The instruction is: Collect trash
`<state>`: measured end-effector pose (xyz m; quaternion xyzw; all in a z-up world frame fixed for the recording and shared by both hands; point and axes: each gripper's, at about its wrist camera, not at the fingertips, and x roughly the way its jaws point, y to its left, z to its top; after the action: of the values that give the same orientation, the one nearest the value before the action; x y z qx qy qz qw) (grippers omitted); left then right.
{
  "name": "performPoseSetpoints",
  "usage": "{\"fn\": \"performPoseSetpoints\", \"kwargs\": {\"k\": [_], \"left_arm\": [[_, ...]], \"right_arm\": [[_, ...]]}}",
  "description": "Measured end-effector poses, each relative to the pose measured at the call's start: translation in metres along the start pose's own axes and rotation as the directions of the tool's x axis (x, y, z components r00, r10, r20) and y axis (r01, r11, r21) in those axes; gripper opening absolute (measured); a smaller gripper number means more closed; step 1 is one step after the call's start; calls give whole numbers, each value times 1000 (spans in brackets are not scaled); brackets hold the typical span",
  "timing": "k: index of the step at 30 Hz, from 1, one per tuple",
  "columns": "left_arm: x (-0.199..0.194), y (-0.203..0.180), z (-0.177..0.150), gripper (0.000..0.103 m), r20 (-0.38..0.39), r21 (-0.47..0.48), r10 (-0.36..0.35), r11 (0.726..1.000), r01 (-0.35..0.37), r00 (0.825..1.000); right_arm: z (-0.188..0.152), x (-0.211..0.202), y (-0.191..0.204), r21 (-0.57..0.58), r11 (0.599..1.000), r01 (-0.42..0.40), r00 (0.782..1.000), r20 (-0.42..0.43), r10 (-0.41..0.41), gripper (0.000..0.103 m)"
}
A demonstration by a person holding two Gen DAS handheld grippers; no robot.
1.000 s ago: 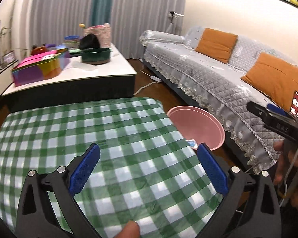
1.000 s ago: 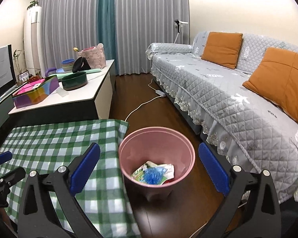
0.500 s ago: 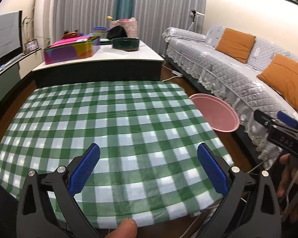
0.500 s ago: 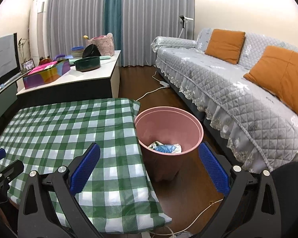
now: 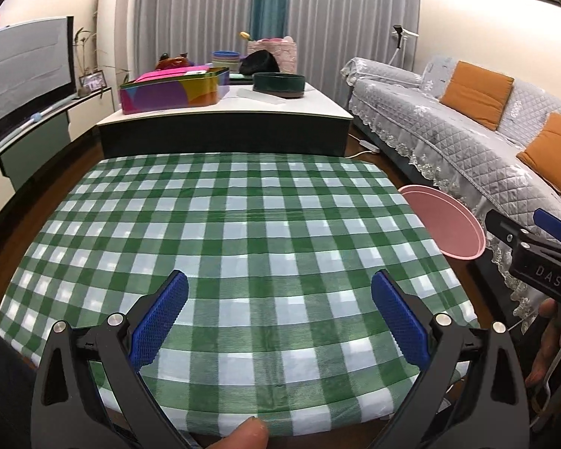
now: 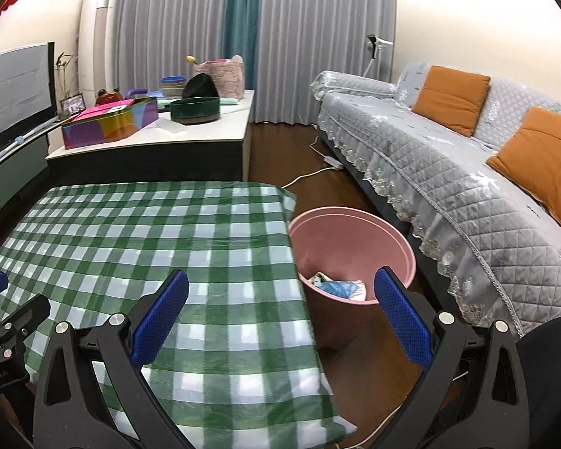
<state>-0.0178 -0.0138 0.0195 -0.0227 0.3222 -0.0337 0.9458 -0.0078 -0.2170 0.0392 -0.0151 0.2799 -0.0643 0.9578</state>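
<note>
Left wrist view: over the last second I've pulled back, and the whole green-checked tablecloth [image 5: 243,247] now fills the frame where only its near half showed before. It's bare, with no trash left on it. My left gripper [image 5: 278,318] hangs spread wide, holding nothing. The pink bin [image 5: 445,224] sits at 3 o'clock past the table edge, only its rim visible. My right gripper [image 5: 535,258] is at the far right; from here I can't tell its spread.

Right wrist view fills that in: right gripper [image 6: 280,318] spread, empty. Bin [image 6: 355,232] at 1 o'clock on the floor, with the trash [image 6: 338,288], crumpled wrappers and something blue, in its bottom. Collection looks finished.
</note>
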Motion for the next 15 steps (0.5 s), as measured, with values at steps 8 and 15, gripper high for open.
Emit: {"fn": "performPoseSetpoints", "kwargs": {"k": [8,15], "left_arm": [[-1,6,0,95,3,-11,5,1000,-5,1000],[-1,3,1,95,4,-6,-7,1000,7,1000]], "right_arm": [[0,2,9,-13,1000,-3,1000,-12,3,98],[-3,3,4,-2,1000,9,1000,-22,-9,98]]}}
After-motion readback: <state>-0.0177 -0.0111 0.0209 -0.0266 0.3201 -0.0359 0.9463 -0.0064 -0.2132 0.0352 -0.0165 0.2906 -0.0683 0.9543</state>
